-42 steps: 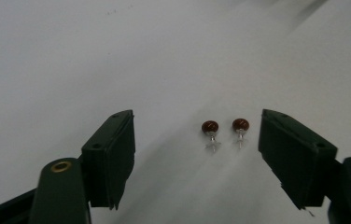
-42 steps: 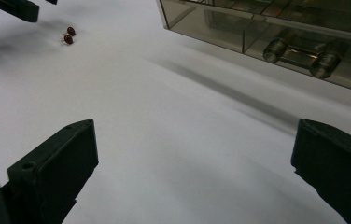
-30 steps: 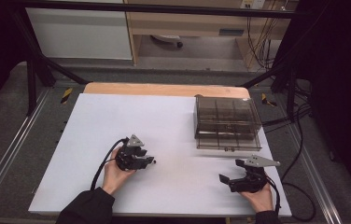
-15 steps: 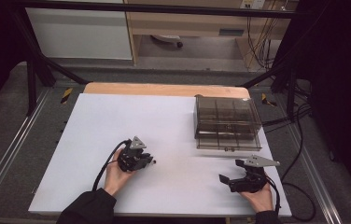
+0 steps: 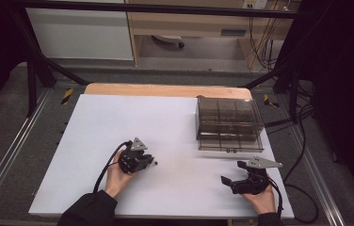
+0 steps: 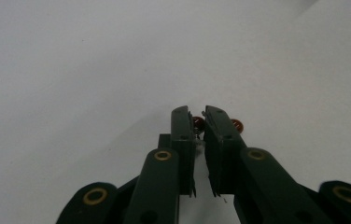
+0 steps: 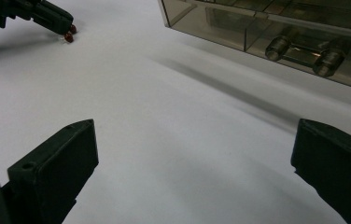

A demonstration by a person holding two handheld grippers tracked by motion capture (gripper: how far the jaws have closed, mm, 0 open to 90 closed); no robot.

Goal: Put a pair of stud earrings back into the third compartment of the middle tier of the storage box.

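White sheeting covers the table (image 5: 118,117), and on it the smoky clear plastic box (image 5: 229,123) serves as the landmark, standing toward the far right with its lid shut and compartments faintly visible inside. In the right gripper view the box (image 7: 276,28) shows a front latch with two rounded knobs.

Well to the near left of the box, the left gripper (image 5: 150,163) lies low over the sheet, held in the person's left hand (image 5: 116,176). In its own view the left gripper (image 6: 200,123) has its jaws drawn nearly together, a thin slit left between them, and two small red pieces (image 6: 198,122) sit at the tips, one in the slit and one just outside the right jaw; whether they are truly pinched cannot be told. The right gripper view shows those red pieces (image 7: 69,36) on the sheet at the jaw tips.

Just nearer than the box's front edge, the right gripper (image 5: 225,180) rests on the sheet with jaws spread wide and nothing between them; bare sheet separates it from the box and from the red pieces.
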